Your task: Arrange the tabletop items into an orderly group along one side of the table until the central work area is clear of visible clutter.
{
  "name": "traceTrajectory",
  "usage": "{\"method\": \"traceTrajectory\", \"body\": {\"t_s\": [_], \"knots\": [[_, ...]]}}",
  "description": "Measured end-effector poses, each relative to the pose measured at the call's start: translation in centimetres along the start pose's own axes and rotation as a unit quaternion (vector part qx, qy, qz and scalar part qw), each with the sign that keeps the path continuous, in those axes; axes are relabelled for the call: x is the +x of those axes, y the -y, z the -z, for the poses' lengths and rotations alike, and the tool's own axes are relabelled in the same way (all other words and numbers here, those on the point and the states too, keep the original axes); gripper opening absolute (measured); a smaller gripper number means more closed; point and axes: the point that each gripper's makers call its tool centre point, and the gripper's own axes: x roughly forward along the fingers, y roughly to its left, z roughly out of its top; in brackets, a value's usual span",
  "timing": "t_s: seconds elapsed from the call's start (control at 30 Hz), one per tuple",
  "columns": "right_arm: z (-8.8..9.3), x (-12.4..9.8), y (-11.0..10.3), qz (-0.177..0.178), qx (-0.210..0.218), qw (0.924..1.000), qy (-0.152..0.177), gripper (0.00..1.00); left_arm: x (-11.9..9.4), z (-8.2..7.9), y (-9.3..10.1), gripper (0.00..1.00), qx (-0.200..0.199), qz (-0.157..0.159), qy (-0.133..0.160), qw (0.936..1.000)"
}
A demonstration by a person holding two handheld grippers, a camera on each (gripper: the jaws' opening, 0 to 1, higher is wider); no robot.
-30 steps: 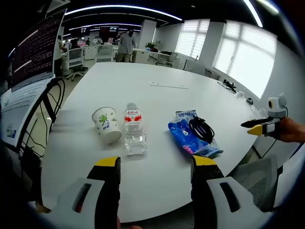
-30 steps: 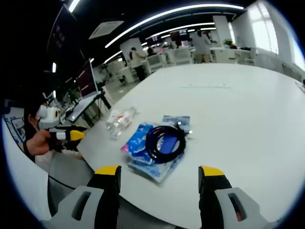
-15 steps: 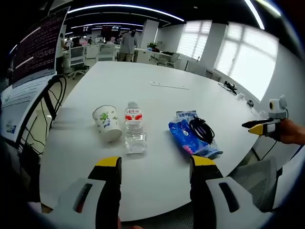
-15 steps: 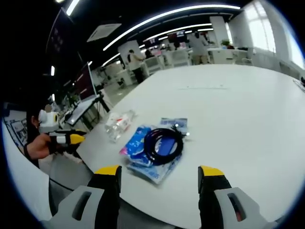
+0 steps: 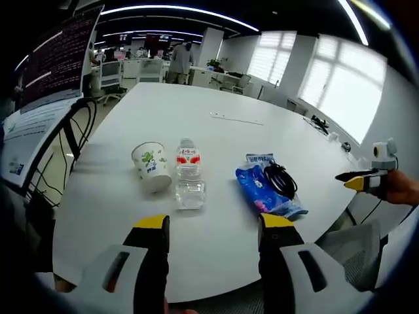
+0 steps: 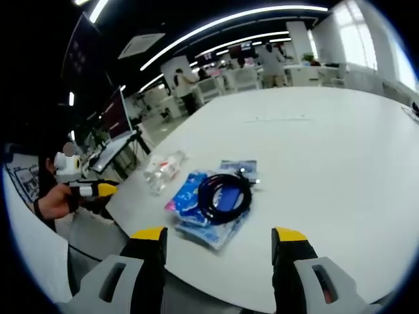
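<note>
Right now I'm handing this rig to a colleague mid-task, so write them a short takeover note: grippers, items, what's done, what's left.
Left gripper: open, empty, held off the near table edge.
Right gripper: open, empty, also off the edge, facing the blue packet.
Items on the white table, all near the near edge: paper cup lying on its side, water bottle lying flat just beside it, then a gap, then the blue packet with a coiled black cable resting on top.
Done: nothing grasped; no grouping visible yet.
Left: gather cup, bottle, packet and cable into one tidy group along one side.
</note>
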Motion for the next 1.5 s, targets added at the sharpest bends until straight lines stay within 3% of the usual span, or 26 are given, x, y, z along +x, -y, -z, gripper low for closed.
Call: {"method": "traceTrajectory", "body": {"t_s": [0.4, 0.8, 1.17, 1.33, 1.5], "knots": [[0.6, -0.3, 0.3, 0.005, 0.014, 0.9999, 0.001, 0.64, 0.0, 0.3, -0.3, 0.51, -0.019, -0.002, 0.001, 0.9998], [-0.1, 0.1, 0.3, 0.004, 0.028, 0.9995, 0.012, 0.63, -0.1, 0.7, -1.1, 0.48, -0.034, -0.008, -0.001, 0.9994], [0.7, 0.3, -0.2, 0.006, 0.039, 0.9992, 0.009, 0.62, 0.0, 1.6, -1.5, 0.45, -0.050, -0.010, -0.011, 0.9986], [0.7, 0.2, -0.5, 0.010, 0.045, 0.9988, 0.014, 0.61, 0.0, 1.6, -1.4, 0.42, -0.067, -0.007, -0.009, 0.9977], [1.3, 0.1, -0.6, 0.017, 0.051, 0.9984, 0.016, 0.61, 0.5, 1.9, -2.4, 0.40, -0.096, -0.008, -0.007, 0.9953]]}}
